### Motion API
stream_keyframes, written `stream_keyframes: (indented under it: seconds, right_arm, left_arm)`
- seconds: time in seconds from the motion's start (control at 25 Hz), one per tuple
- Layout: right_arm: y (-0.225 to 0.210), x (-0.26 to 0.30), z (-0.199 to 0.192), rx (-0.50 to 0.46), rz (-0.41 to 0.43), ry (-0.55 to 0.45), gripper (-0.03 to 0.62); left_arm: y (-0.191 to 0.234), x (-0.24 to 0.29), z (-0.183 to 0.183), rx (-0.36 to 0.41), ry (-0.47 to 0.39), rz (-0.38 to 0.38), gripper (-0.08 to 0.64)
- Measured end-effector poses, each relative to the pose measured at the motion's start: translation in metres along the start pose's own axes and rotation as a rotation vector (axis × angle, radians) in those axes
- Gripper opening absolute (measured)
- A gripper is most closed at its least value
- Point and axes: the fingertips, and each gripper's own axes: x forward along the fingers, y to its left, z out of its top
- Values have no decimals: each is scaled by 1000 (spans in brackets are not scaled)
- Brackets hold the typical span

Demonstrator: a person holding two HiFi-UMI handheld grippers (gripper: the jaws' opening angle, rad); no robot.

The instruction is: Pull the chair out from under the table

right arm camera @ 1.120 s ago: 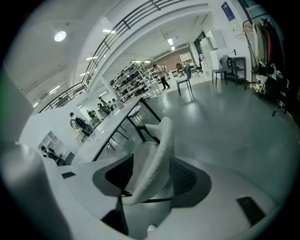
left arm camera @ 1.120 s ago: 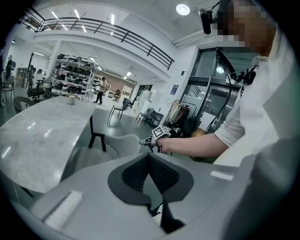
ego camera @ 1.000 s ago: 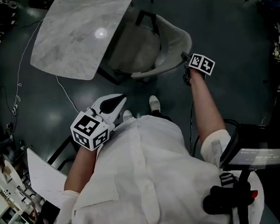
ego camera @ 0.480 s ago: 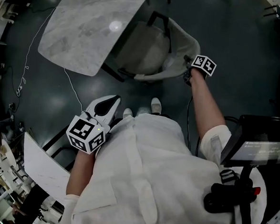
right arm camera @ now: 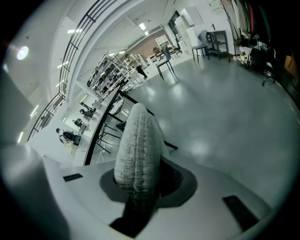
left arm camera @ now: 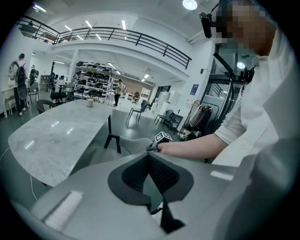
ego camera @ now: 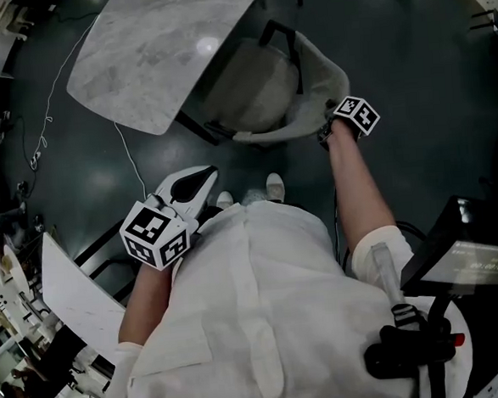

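Grip landing on the chair back.
Has lowered the right hand-held gripper (ego camera: 323, 134) onto the padded back rim of the chair (ego camera: 258, 87) within the last second, now closing its jaws with the fabric between them. Keeps the left hand-held gripper (ego camera: 205, 176) pinched together and empty near the body. Still tucked half under the bench (ego camera: 153, 47); probably ready for the pull.

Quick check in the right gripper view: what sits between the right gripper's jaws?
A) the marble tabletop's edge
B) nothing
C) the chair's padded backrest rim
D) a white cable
C: the textured rim of the chair backrest fills the gap between the jaws of the right gripper, which are closing on it.
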Motion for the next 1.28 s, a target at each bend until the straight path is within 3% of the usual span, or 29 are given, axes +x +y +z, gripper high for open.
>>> stream_keyframes:
  seconds: [0.44,0.52,0.68,0.76,0.92,1.12,1.28]
  right_arm:
    - [-14,-5,15,24,-21,-13,87]
    - [-35,-26,-1,27,-28,-20,87]
    - [-70,-123,-65,54,-45,-49,86]
    - [-76,-138,-53,55,-51,-54,86]
    - [-103,-145,7,61,-56,-50,86]
    - [-224,-156,34,69,-52,-59,86]
    - [-223,-162,41,70,-65,-61,84]
  left_arm:
    - [2,11,-1,9,-1,-6,8]
    - [-18,3,-18,18,3,-19,8]
    - [-86,-62,-53,54,5,-70,8]
    - [-95,-57,-38,61,5,-92,8]
    - [-113,-4,8,80,17,-119,8]
    - [-187,82,-16,119,31,-156,8]
    - [-178,84,-5,133,47,-193,8]
